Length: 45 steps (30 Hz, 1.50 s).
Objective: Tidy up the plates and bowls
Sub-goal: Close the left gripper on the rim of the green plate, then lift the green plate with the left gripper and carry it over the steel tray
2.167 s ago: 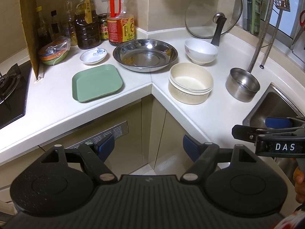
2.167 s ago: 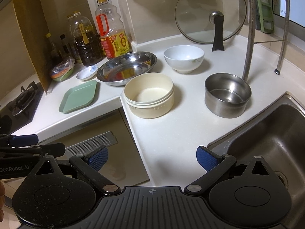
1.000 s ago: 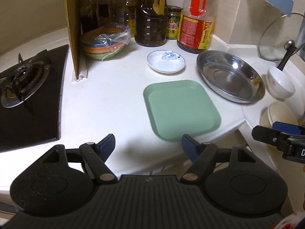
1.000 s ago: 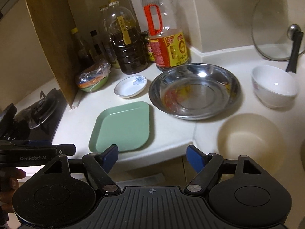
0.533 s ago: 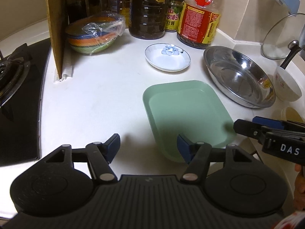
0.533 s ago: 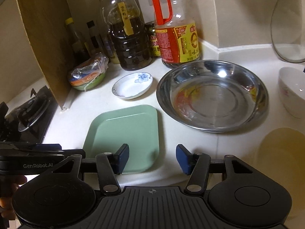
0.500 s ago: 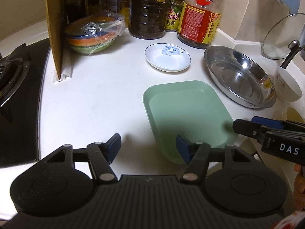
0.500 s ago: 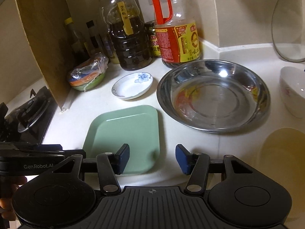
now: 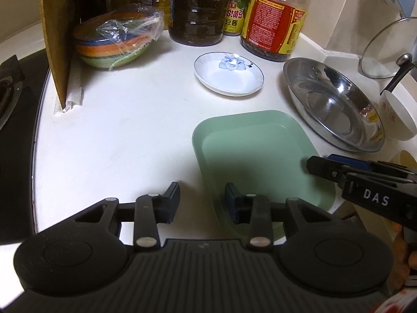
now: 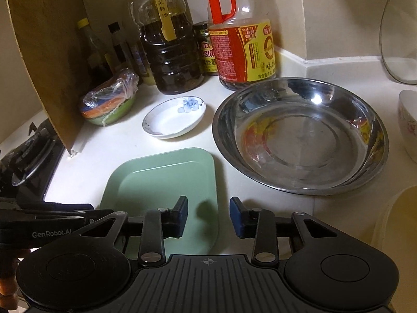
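A green square plate [image 9: 255, 154] lies flat on the white counter; it also shows in the right wrist view [image 10: 166, 185]. My left gripper [image 9: 202, 202] is open and straddles the plate's near left edge. My right gripper [image 10: 208, 217] is open and straddles its near right edge. Neither is shut on it. Behind the plate sit a small white saucer with a blue flower [image 9: 229, 78] [image 10: 173, 117], a wide steel dish [image 9: 333, 104] [image 10: 299, 135] and a white bowl [image 9: 397, 116] [image 10: 408, 122].
Oil and sauce bottles [image 10: 169, 52] line the back wall. A wrapped stack of coloured bowls [image 9: 117, 39] sits by a brown board [image 9: 56, 39]. A gas hob [image 10: 26, 156] is at the left. A glass lid [image 9: 385, 49] leans at the right. A cream bowl [image 10: 398, 232] is at the right edge.
Both grippers have moved closer to the green plate and lower. Their jaws have narrowed, each now around a near edge of the plate. The plate has not moved.
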Each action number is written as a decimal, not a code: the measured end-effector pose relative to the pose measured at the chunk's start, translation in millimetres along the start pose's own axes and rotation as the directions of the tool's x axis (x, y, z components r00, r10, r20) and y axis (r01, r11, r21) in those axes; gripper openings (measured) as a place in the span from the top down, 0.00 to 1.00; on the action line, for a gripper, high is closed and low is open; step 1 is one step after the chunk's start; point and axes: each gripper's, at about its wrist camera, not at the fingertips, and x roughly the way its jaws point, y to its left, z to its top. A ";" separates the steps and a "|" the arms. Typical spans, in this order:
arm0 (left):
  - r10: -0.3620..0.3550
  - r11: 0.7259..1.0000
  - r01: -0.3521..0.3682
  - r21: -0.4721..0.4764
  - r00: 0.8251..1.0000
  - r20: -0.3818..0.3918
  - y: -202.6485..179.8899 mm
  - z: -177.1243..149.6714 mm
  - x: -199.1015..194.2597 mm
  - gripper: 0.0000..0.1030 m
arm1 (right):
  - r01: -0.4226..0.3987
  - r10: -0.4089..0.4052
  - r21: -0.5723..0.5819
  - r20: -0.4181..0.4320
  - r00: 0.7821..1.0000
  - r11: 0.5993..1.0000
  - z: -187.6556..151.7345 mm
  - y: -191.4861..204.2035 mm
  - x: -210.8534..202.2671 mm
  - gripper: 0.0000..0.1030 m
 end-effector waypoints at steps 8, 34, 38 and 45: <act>0.000 1.000 0.000 0.018 1.000 0.010 -2.2 0.2 1.7 0.77 | 0.006 -0.006 -0.011 0.002 1.000 1.000 -2.0 1.1 7.7 0.80; 0.018 0.999 -0.022 0.038 0.994 0.104 -5.6 17.6 -32.7 0.92 | -0.031 0.034 -0.038 0.072 0.997 0.999 12.3 13.0 -15.3 0.95; -0.004 0.999 -0.003 0.055 0.992 0.128 -13.0 28.6 -38.1 0.92 | -0.022 0.024 -0.022 0.104 0.994 1.000 21.7 10.4 -25.1 0.95; -0.079 0.990 0.062 0.125 0.988 0.132 -43.1 49.9 -22.6 0.92 | 0.050 -0.054 0.038 0.135 0.989 0.998 35.5 -14.8 -36.4 0.95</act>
